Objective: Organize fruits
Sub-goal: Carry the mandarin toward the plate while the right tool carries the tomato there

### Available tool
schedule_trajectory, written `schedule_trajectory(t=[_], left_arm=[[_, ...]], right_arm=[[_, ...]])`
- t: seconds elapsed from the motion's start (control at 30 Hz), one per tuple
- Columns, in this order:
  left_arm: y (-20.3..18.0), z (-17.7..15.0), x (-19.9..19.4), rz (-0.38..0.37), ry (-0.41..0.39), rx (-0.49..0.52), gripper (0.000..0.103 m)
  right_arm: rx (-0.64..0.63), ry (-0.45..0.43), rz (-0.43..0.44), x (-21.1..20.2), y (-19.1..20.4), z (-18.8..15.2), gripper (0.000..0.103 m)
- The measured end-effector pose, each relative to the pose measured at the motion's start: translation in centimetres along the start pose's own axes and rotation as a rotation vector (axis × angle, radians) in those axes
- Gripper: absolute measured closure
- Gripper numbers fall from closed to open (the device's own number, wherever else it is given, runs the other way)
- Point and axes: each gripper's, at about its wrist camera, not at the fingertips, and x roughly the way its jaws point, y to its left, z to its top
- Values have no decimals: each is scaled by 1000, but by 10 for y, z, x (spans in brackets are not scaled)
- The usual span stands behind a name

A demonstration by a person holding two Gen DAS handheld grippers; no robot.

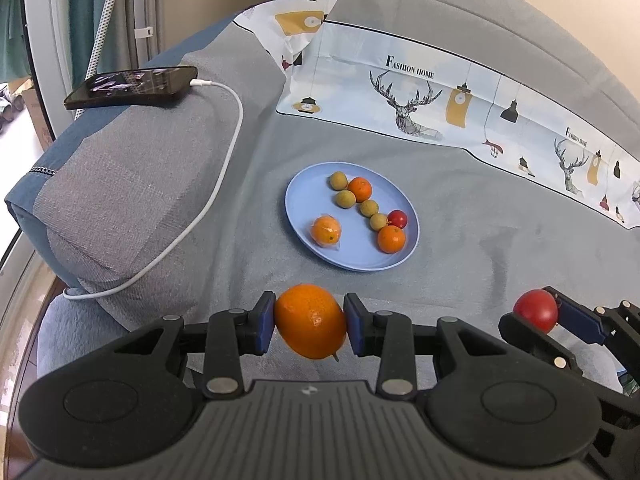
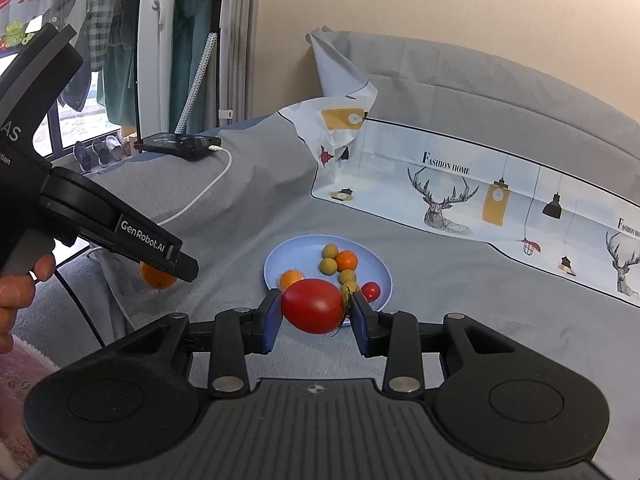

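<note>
We have a fruit in each tool: our left gripper (image 1: 310, 322) is clamped on an orange (image 1: 310, 321), its blue pads (image 1: 266, 326) pressing the fruit's two sides, and our right gripper (image 2: 316, 312) is closed the same way on a red tomato (image 2: 313, 306), whose green stem end sits against the right-hand pad. Neither fruit touches the grey cloth (image 1: 460, 240) under it; both hang between the fingers, clear of the surface. Ahead of the left fingertips, and a little to their right, lies the blue plate (image 1: 304, 184), already carrying several small oranges (image 1: 391, 239), a few greenish-brown round fruits (image 1: 338, 180) and one small red fruit (image 1: 397, 219). From the right wrist view the plate's near rim (image 2: 272, 256) sits just beyond the tomato, partly hidden by it. We judge the step in hand to be the carry: both fruits picked, neither yet delivered. The next move, as we read it, calls for bringing each gripper forward over a bare patch of the plate, the near left part beyond the left fingers looking freest, lowering until the fruit nearly rests there, and only then spreading the fingers. Round fruit may roll, and the two tools are close beside each other, so going one at a time seems wise.
</note>
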Motion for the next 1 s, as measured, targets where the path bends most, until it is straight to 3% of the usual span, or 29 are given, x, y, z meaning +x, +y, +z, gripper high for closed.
schedule_trajectory(t=[0.67,1.0], left_arm=[[-8,28,28,3,10,13,62],[-22,60,68,9,33,23,62]], right_arm=[[46,63,-1,32,-16,-1,65],[72,78,2,73,-32,9,65]])
